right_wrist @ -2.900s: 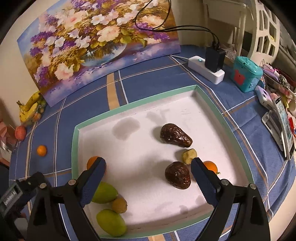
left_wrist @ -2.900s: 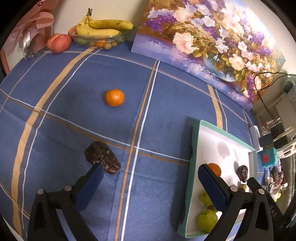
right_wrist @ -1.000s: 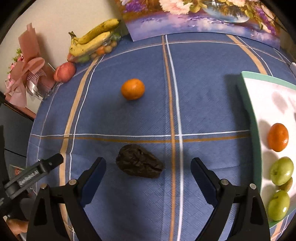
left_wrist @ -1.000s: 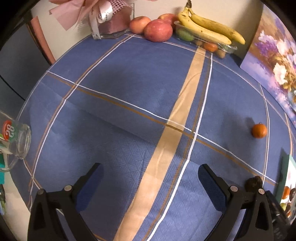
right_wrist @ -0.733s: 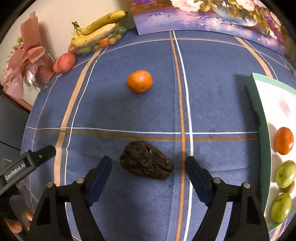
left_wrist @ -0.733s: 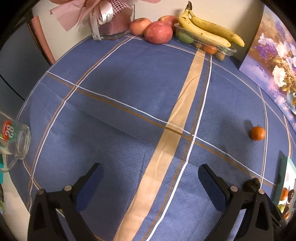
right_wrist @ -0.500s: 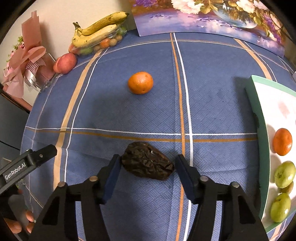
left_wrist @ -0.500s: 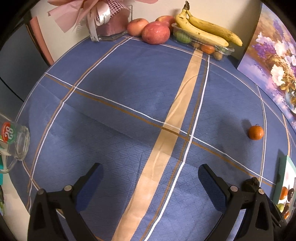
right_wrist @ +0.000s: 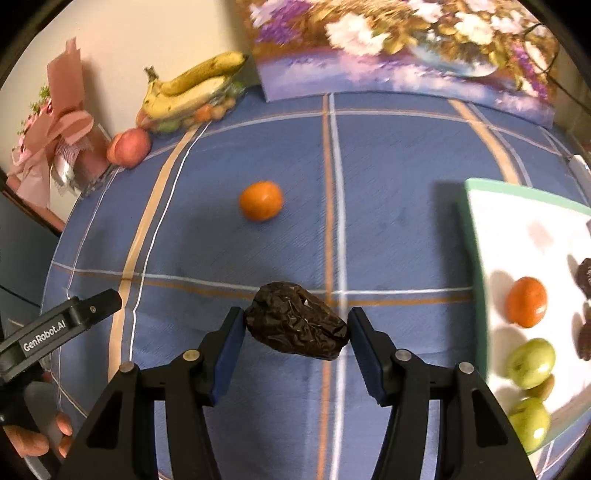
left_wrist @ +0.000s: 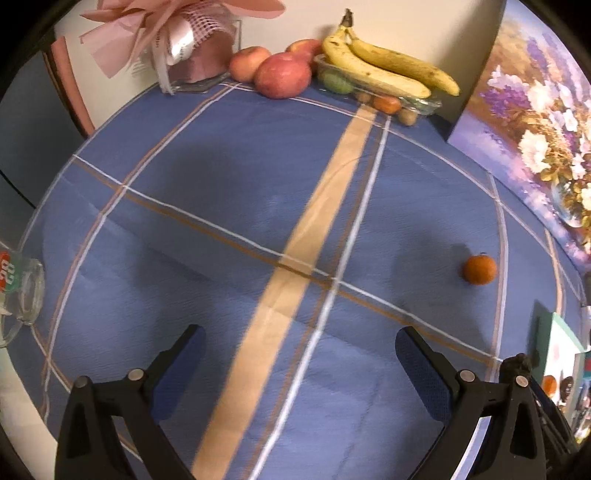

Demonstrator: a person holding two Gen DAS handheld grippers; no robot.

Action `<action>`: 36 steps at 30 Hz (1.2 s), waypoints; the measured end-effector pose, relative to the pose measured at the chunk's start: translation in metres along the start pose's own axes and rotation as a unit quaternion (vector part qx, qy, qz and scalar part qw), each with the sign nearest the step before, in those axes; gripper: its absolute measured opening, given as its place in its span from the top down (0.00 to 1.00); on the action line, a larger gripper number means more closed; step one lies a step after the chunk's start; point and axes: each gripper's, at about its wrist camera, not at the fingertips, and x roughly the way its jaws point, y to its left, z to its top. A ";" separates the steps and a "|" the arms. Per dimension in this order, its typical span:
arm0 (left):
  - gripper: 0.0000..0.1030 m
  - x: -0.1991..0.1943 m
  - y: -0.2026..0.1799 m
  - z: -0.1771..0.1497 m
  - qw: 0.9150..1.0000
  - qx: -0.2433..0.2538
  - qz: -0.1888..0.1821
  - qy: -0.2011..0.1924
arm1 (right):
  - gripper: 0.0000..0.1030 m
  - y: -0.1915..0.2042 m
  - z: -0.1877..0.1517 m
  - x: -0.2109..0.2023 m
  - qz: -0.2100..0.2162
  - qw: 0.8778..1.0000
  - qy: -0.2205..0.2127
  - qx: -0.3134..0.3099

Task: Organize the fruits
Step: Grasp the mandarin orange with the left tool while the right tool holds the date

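My right gripper [right_wrist: 295, 332] is shut on a dark wrinkled fruit [right_wrist: 297, 320], its blue pads pressing both ends, over the blue tablecloth. A loose orange [right_wrist: 261, 200] lies on the cloth beyond it. The white tray with a green rim [right_wrist: 476, 236] is at the right and holds an orange [right_wrist: 526, 302], green fruits [right_wrist: 530, 358] and dark fruits. My left gripper [left_wrist: 299, 369] is open and empty over bare cloth. The loose orange [left_wrist: 479, 269] sits to its right, and the tray edge [left_wrist: 554, 343] shows at the far right.
Bananas [left_wrist: 384, 66] on a clear tray of small fruits and apples [left_wrist: 282, 75] stand at the far edge by a pink bouquet [left_wrist: 184, 33]. A flower painting [right_wrist: 402, 48] leans on the wall. A glass mug [left_wrist: 16, 291] lies at the left edge.
My right gripper has closed from wide open onto the dark fruit and seems to have lifted it slightly. My left gripper has drifted a little and stays open.
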 end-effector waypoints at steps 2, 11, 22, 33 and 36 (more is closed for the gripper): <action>0.00 -0.001 -0.007 -0.001 1.000 0.000 -0.011 0.001 | 0.43 -0.012 0.004 -0.007 -0.006 1.000 -0.005 0.009; 0.03 -0.001 -0.042 0.000 0.998 0.007 -0.060 -0.004 | 0.43 -0.058 0.020 -0.039 -0.022 0.998 -0.032 0.057; 0.25 0.010 -0.090 0.011 0.992 0.031 -0.126 -0.006 | 0.43 -0.097 0.032 -0.071 -0.042 0.992 -0.076 0.090; 0.44 0.035 -0.118 0.031 0.986 0.036 -0.162 0.000 | 0.43 -0.130 0.032 -0.088 -0.037 0.986 -0.096 0.130; 0.49 0.043 -0.124 0.035 0.987 0.039 -0.156 -0.001 | 0.43 -0.131 0.032 -0.086 -0.034 0.986 -0.093 0.130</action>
